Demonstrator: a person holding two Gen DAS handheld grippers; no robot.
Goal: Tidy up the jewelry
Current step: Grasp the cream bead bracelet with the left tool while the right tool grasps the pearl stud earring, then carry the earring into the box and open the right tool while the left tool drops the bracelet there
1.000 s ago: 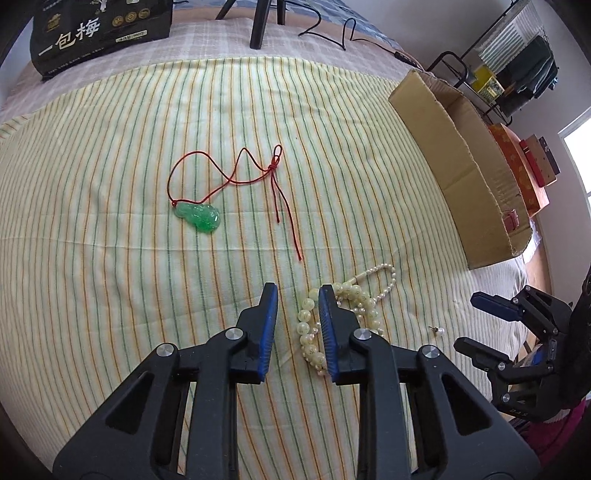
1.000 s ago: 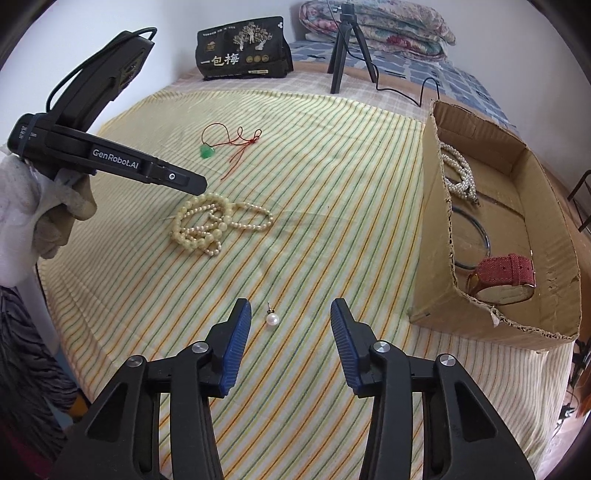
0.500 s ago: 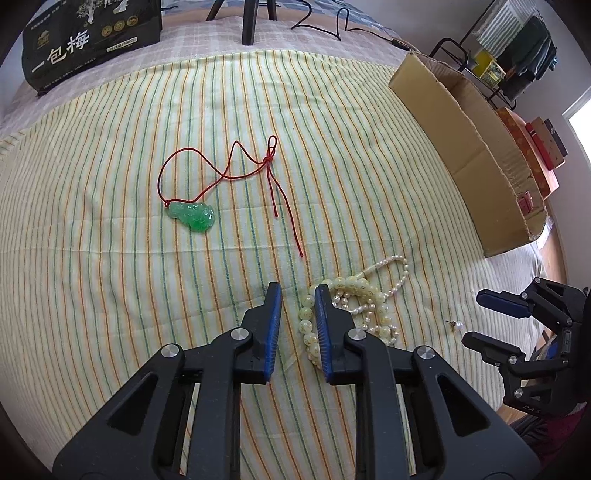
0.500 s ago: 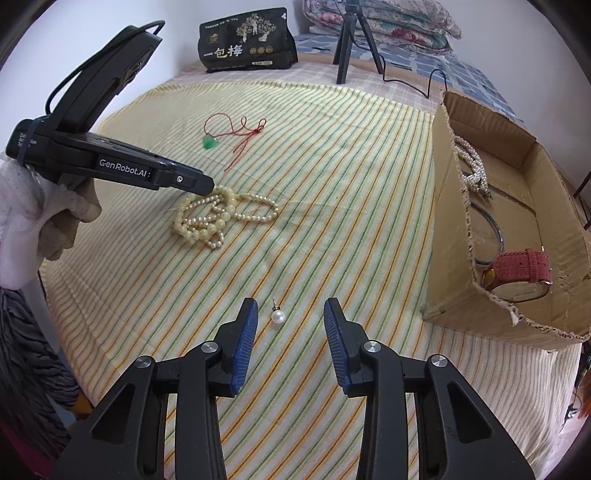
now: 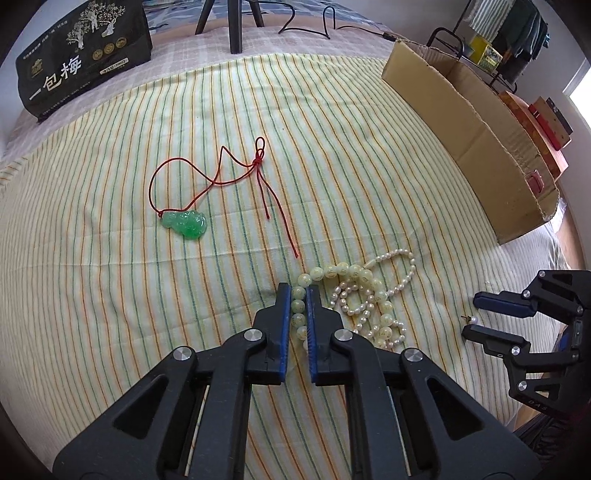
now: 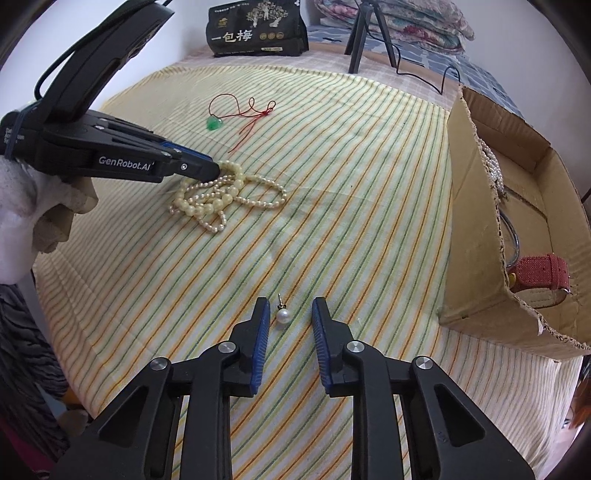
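Now, near to far:

Left tongs: my left gripper has pulled its jaws in from a loose straddle a second ago — the blue pads now pinch a run of the pale green bead bracelet where it lies on the cloth.

Right tongs: my right gripper is closing as well, narrower than a second ago, but the pearl earring sits free between the pads, touching neither.

Meaning: judging by this, one grip is made and the other is nearly there — both pieces look about ready to lift.

Bead pile: a finer pearl strand is tangled through the bracelet; I reckon it may drag along when I raise it.

Cloth: the striped bedspread carries everything loose.

Further out: the green pendant on its red cord, untouched.

Destination: the cardboard box to my right, already holding a red-strapped watch and pearls.

Far edge: a black bag and a tripod.
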